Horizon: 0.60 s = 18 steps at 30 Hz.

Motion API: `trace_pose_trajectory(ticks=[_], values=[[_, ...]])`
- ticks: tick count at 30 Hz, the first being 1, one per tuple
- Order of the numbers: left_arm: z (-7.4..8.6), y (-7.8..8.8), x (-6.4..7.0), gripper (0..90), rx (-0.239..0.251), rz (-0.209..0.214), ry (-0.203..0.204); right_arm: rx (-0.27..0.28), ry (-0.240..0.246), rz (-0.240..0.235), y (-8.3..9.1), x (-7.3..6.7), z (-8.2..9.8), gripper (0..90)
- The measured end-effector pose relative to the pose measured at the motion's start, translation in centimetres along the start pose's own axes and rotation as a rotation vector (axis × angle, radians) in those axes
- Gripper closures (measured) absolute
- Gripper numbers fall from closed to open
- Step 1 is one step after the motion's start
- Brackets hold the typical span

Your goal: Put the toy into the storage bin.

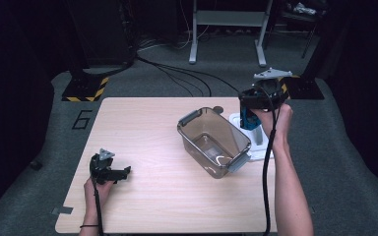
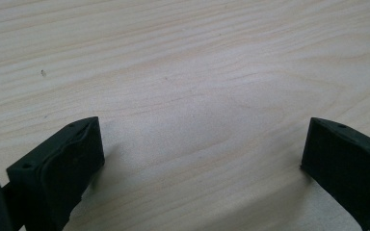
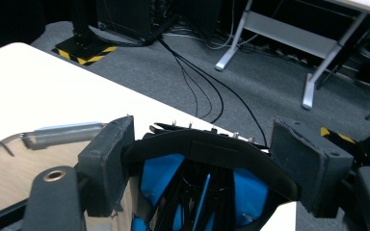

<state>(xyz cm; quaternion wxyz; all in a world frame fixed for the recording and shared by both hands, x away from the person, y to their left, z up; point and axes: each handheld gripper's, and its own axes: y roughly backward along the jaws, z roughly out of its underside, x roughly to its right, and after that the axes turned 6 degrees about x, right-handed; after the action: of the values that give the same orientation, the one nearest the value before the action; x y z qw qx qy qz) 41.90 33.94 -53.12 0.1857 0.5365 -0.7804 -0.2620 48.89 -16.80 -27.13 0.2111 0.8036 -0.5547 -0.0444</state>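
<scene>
The right gripper point(image 1: 250, 119) hung above the table's point(image 1: 167, 196) far right part, just beside the clear bin point(image 1: 213, 141), its jaws clamped on a black-and-blue bundle point(image 1: 247, 118). In the right gripper view the bundle point(image 3: 200, 187) filled the gap between the two jaws, a black curved band pressed against both pads with blue panels and dark straps below it; what kind of thing it was could not be told. The bundle sat in the air over the bin's right rim and over a white lid point(image 1: 256, 147) that lay flat on the table against the bin's right side. The bin stood upright and open, grey latches at its ends, nothing visible inside it; its near edge and one latch point(image 3: 62, 134) showed at the lower left of the right gripper view. The left gripper point(image 1: 123, 172) rested low on the table's near left part, well apart from the bin and the bundle. In the left gripper view its jaws stood wide apart with only bare wood point(image 2: 197, 96) between them, and they held nothing. Beyond the table ran dark cables point(image 3: 207, 91) across grey floor.
</scene>
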Motion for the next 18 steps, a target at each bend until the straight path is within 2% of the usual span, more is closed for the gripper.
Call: trace_pose_trajectory(ticks=[10,18], values=[[0.0,0.0,0.0,1.0,0.001,0.000,0.000,0.033,0.024,-0.064,0.5,-2.3,-1.2,24.8],[0.0,0.0,0.0,1.0,0.000,0.000,0.000,0.049,0.042,-0.124,0.7,-4.2,-1.5,24.8]])
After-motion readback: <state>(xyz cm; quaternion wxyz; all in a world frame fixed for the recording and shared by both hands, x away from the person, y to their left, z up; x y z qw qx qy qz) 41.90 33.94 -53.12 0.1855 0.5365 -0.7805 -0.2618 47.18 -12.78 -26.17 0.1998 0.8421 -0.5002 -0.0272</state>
